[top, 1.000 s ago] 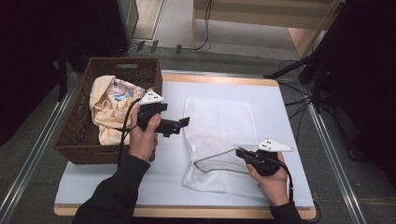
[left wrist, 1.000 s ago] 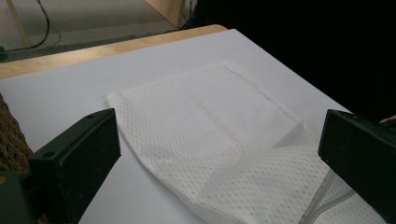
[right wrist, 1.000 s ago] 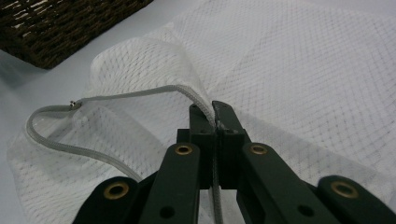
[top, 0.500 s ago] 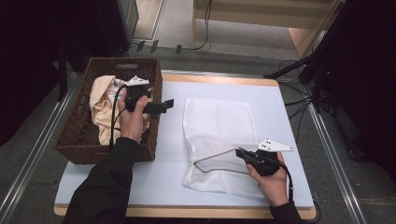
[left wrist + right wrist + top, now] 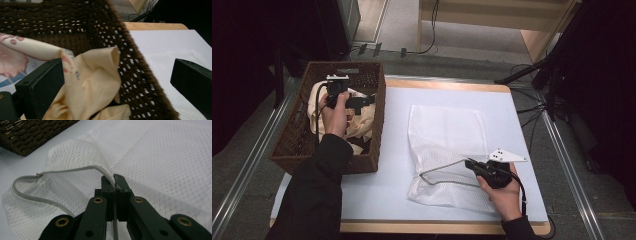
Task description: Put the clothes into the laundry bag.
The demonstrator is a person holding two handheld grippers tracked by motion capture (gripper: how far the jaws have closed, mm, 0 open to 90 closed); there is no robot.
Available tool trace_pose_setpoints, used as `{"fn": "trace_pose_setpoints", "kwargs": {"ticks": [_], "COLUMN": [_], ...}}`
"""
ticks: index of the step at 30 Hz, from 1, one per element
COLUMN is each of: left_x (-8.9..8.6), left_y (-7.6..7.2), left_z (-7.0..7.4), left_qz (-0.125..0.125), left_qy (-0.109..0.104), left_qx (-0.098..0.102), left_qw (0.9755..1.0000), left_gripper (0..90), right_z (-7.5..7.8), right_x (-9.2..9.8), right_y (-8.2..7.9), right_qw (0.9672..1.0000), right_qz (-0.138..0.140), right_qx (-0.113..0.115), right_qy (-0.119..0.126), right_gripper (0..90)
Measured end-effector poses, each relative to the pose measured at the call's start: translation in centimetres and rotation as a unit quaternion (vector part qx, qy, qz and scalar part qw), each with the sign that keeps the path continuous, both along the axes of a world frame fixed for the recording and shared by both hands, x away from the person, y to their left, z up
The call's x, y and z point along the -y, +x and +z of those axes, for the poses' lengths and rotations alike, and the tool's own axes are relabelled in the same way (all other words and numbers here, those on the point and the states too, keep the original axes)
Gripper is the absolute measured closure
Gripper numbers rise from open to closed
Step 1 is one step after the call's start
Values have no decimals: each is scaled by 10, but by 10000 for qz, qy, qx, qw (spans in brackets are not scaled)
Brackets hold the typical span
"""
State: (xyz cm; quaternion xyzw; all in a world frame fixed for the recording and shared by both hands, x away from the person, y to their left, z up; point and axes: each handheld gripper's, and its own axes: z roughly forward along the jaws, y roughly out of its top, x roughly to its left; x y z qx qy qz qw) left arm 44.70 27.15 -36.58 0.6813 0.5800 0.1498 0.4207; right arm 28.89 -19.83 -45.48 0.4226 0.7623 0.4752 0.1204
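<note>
Mesh laundry bag (image 5: pixel 447 145), white and flat, lies at the centre of the counter (image 5: pixel 522 120), right of centre in the high view. Its zipper edge (image 5: pixel 442 167) is lifted into a grey loop at the lower left part of the bag. The right gripper (image 5: pixel 472 164), at the lower right of that view in the person's right hand (image 5: pixel 504 192), has its jaws closed on this edge; in the right gripper view the two black jaws meet at the middle of the frame with the grey zipper band (image 5: pixel 75 170) pinched between them, the band arching away to the left over the netting (image 5: pixel 162 157).

At the upper left of the high view a dark wicker basket (image 5: pixel 377 125) stands on the left end of the counter, just beside the bag but apart from it. Cream-coloured cloth (image 5: pixel 362 127) with a printed patch lies crumpled inside it. The left gripper (image 5: pixel 367 100), in the person's left hand (image 5: pixel 334 112), is over the basket, pointing toward its right wall. In the left gripper view its jaws stand wide open, one at the lower left and one at the right edge of the frame, with a fold of the cream cloth (image 5: pixel 97 75) and the basket wall (image 5: pixel 130 75) between them; neither jaw presses on anything.
</note>
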Motion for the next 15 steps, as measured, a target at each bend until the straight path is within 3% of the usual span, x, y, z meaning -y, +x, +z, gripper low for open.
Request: {"fn": "trace_pose_setpoints", "kwargs": {"ticks": [5, 9, 11, 12, 13, 14, 15], "left_x": [-15, -23, -26, -28, -29, -30, -30], "left_y": [9, 13, 16, 18, 21, 23, 26], "left_z": [-7, -17, -26, -31, -37, -39, -43], "left_qz": [184, 266, 317, 362, 500, 573, 698], "left_qy": [169, 421, 486, 509, 567, 645, 843], "left_qx": [-285, -568, -826, -1000, -1273, -1425, -1637], "left_qw": [9993, 9971, 9949, 9930, 9890, 9860, 9804], "left_gripper": [0, 0, 0, 0, 0, 7, 37], "right_z": [0, -1, -1, -1, -2, -2, -3], "right_x": [-1, -1, 0, 0, 0, 0, 0], "right_y": [0, 0, 0, 0, 0, 1, 1], "right_qw": [10000, 10000, 10000, 10000, 10000, 10000, 10000], "right_qz": [11, 12, 1, -5, -16, -22, -33], "right_qx": [13, 2, -13, -11, -19, -26, -25], "right_qy": [-12, -23, -12, -17, -26, -42, -54], "right_gripper": [880, 880, 880, 880, 880, 880, 880]}}
